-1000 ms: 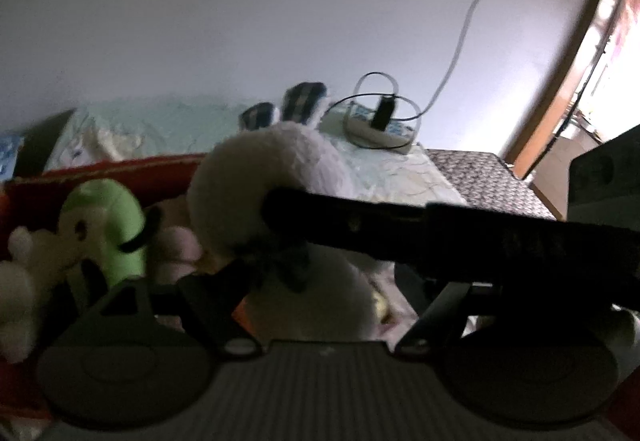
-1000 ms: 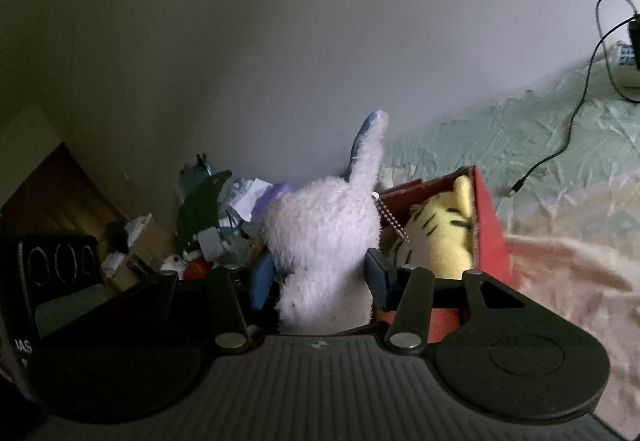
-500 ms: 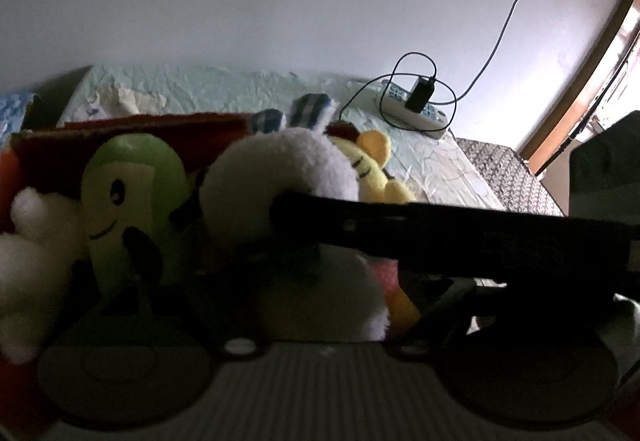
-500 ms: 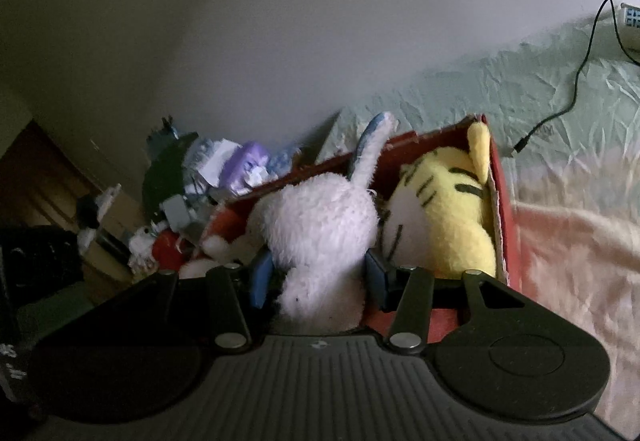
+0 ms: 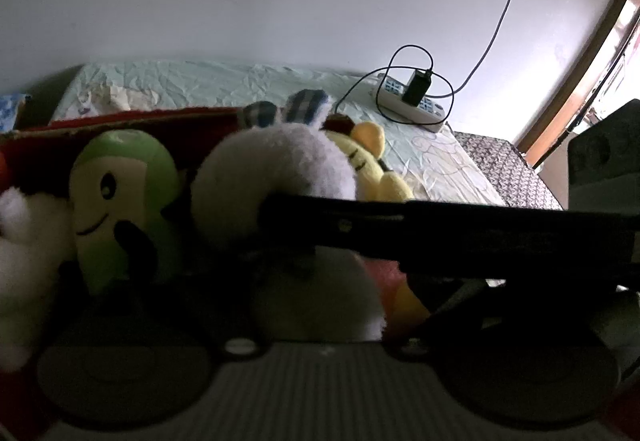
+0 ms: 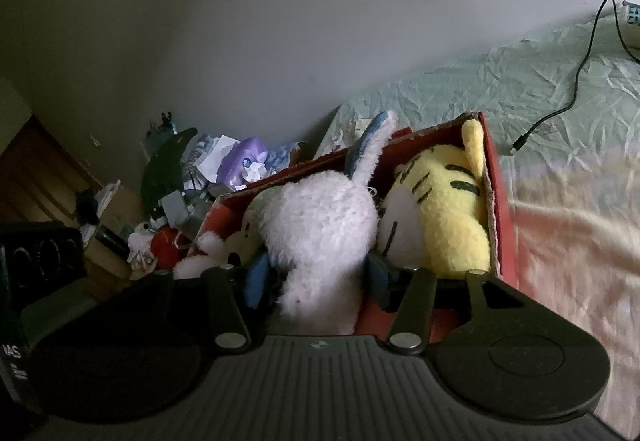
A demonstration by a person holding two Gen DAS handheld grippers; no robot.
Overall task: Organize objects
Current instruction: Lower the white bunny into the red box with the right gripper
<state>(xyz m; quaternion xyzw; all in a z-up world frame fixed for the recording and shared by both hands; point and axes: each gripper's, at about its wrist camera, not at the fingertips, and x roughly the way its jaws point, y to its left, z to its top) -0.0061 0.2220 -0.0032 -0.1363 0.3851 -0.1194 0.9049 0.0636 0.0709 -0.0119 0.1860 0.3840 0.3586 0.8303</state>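
White plush rabbit (image 6: 320,229), blue-lined ears, in red box (image 6: 502,201) on bed.
Pinched at the body between right gripper (image 6: 316,277) pads; beside yellow striped tiger (image 6: 452,209), green plush (image 5: 120,201) on other side. Left gripper (image 5: 316,305) in shadow, jaw state unreadable. Power strip (image 5: 412,105) well behind.

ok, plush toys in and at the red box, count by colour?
White: 2 (eared plush, fluffy plush)
Yellow: 1 (tiger plush)
Green: 1 (green plush)
Total: 4
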